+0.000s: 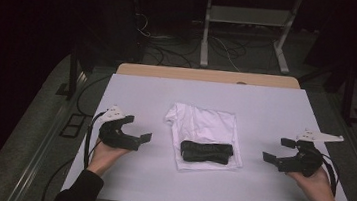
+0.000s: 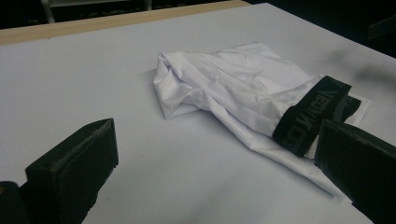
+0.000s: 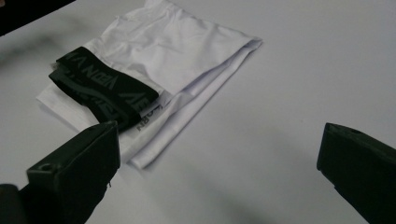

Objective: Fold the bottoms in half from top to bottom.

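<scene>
Folded white underwear (image 1: 202,128) with a black waistband (image 1: 206,152) lies at the centre of the high view, flat on the white table (image 1: 266,109), waistband along its lower edge. Left gripper (image 1: 139,129) sits at lower left, jaws spread wide, holding nothing, well apart from the cloth. Right gripper (image 1: 278,150) mirrors it at lower right, jaws parted too, empty. Both point inward at the garment. Each rests in a hand at the table's near edge.

Grey capital letters run along the black waistband (image 2: 314,115) of the white underwear (image 2: 233,79); I make out only fragments like "VEN" and cannot read the brand.
</scene>
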